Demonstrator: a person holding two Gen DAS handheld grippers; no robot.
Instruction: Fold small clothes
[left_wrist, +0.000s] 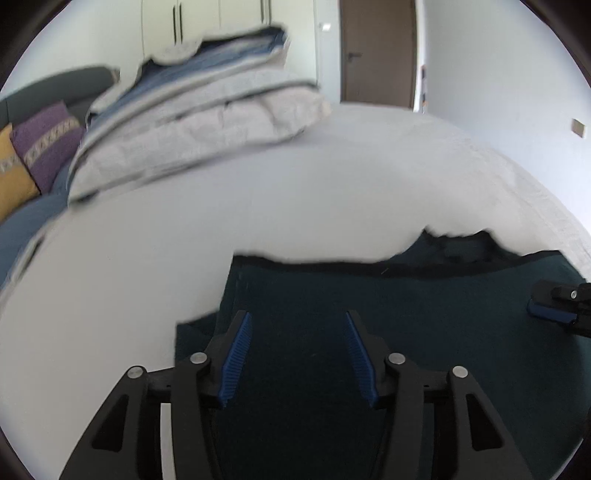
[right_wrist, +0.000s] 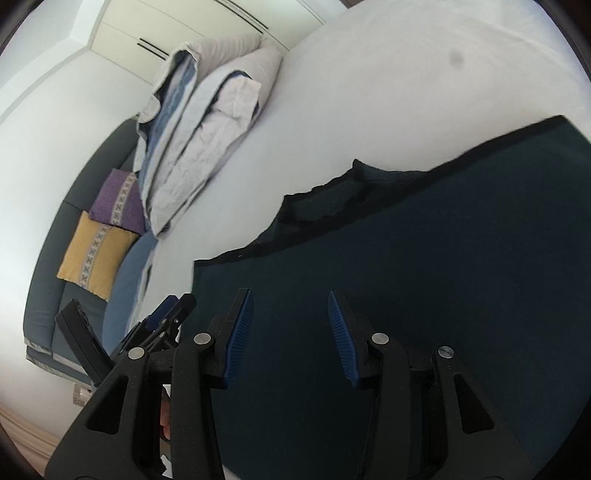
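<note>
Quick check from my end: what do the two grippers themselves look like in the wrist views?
Both look alike. The left gripper and right gripper each have matte black angular linkage arms with cut-out slots, round silver pivot bolts, and two tapered fingers faced with ribbed blue pads. No cables, markings or sleeves are visible.

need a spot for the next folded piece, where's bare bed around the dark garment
The widest free patch is the white bed between the dark garment and the folded duvet. A second bare strip runs left of the garment toward the bed's edge. It is crowded over the garment, where the left gripper and right gripper hover open, and by the cushions.
</note>
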